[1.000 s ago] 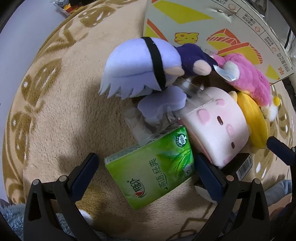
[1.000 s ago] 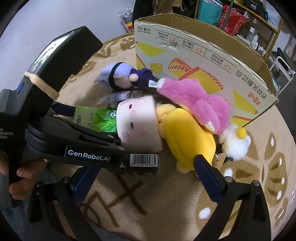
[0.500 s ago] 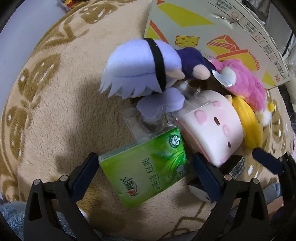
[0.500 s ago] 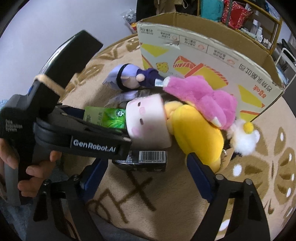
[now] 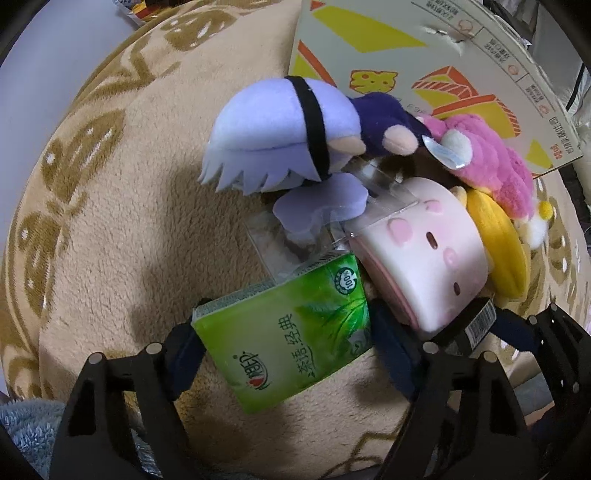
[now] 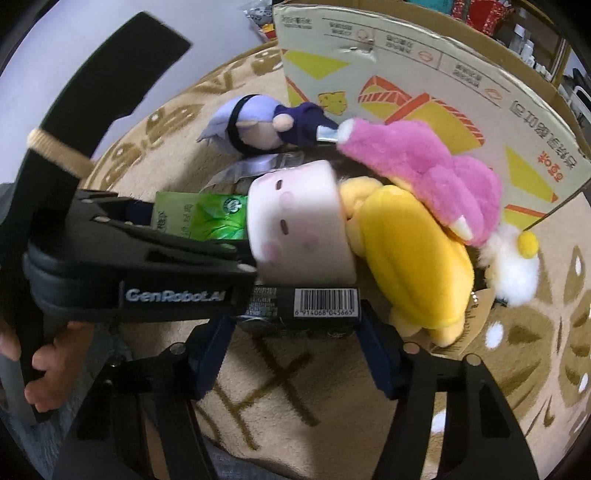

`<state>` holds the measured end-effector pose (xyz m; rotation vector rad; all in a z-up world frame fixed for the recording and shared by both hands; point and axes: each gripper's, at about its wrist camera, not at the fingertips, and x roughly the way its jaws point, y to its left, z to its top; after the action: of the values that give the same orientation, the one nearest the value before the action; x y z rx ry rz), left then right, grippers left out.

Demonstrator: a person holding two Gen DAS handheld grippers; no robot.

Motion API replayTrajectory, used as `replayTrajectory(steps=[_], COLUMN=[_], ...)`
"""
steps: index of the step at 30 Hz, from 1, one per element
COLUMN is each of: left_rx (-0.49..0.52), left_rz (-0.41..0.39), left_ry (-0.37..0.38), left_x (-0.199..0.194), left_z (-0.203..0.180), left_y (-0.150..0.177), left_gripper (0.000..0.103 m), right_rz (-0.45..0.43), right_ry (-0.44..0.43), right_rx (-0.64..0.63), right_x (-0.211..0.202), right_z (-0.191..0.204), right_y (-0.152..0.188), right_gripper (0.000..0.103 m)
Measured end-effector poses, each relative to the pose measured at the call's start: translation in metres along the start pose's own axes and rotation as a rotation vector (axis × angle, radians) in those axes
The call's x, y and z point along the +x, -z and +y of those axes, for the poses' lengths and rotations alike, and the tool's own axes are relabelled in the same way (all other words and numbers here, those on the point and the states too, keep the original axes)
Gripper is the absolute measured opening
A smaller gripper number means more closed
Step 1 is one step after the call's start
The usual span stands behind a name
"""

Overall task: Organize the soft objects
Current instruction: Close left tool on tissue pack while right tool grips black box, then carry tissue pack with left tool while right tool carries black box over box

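Observation:
A pile of soft things lies on the beige rug beside a cardboard box. My left gripper is shut on a green tissue pack, its pads against both sides. My right gripper is shut on a black barcoded pack. A pink-and-white cube plush touches both packs. Behind it lie a lilac-haired doll, a pink plush and a yellow plush.
A clear plastic wrapper lies between the doll and the tissue pack. The left gripper's body and the hand holding it fill the left of the right wrist view. Shelves with clutter stand behind the box. A white pom-pom lies at the right.
Both grippers have closed in: the left jaws now press the green tissue pack, and the right jaws have moved forward and closed around the black barcoded pack.

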<state>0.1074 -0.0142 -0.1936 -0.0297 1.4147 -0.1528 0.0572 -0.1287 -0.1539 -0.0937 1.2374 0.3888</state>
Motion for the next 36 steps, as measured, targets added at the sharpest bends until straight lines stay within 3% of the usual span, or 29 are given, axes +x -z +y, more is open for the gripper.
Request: replayTrajectory(steps=[8,17,28,33,36], left_rx=[0.016,0.044,0.111,0.103,0.105], left_rz=[-0.025,-0.141,-0.471,-0.659,-0.710], left_ry=[-0.006,-0.019,-0.039,-0.126,-0.131], left_x=[-0.013,-0.050,-0.127,-0.156,-0.170], left_z=[-0.003,-0.016,-0.028,-0.028,-0.028], left_y=[0.008,0.022,0.041,0.046,0.046], left_gripper=[0.080,0.080,0.080,0.080,0.080], right_rz=[-0.030,-0.160,-0.408,-0.510,-0.563], right_ry=[0.011,0.022,0.140,0.180,0.205], right_rx=[0.018,0.088,0.189,0.215,0.201], right_x=[-0.017,-0.061,-0.118,-0.137,-0.146], right_z=[-0.002,-0.013,-0.026,-0.028,-0.027], right_y=[0.000,0.012,0.026,0.027,0.023], right_gripper=[0.069,0.069,0.069,0.068,0.068])
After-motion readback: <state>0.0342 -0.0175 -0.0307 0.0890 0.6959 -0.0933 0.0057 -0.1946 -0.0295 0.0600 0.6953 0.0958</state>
